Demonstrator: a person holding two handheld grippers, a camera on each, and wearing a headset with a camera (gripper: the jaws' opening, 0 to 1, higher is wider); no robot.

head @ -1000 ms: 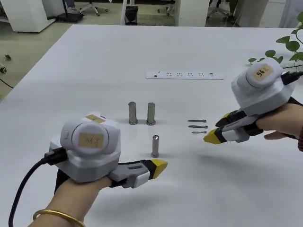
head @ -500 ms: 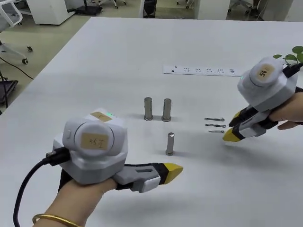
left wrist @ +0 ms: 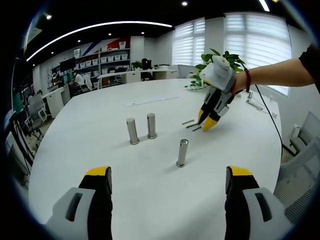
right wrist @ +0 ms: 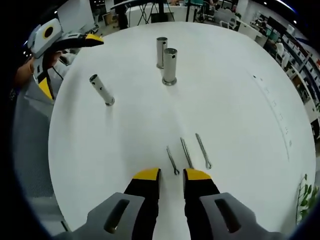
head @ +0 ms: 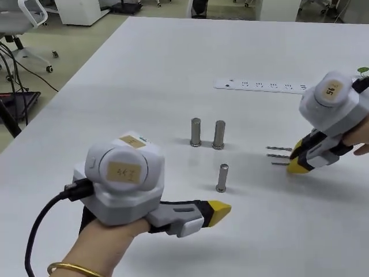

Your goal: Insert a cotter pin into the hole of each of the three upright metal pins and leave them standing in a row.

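Just ahead of the right gripper (right wrist: 171, 175), whose empty jaws stand narrowly parted, lie three cotter pins (right wrist: 187, 152), long axes running nearly along its reach; the wide-spread left gripper (left wrist: 168, 172) is well apart from it.

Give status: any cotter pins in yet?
Done: nothing. The three cotter pins lie loose on the table. In hand: right claw, narrowly open, empty, sits at the nearest one; left claw open, empty. Left: all three insertions; the metal pins stand upright, one off the row.
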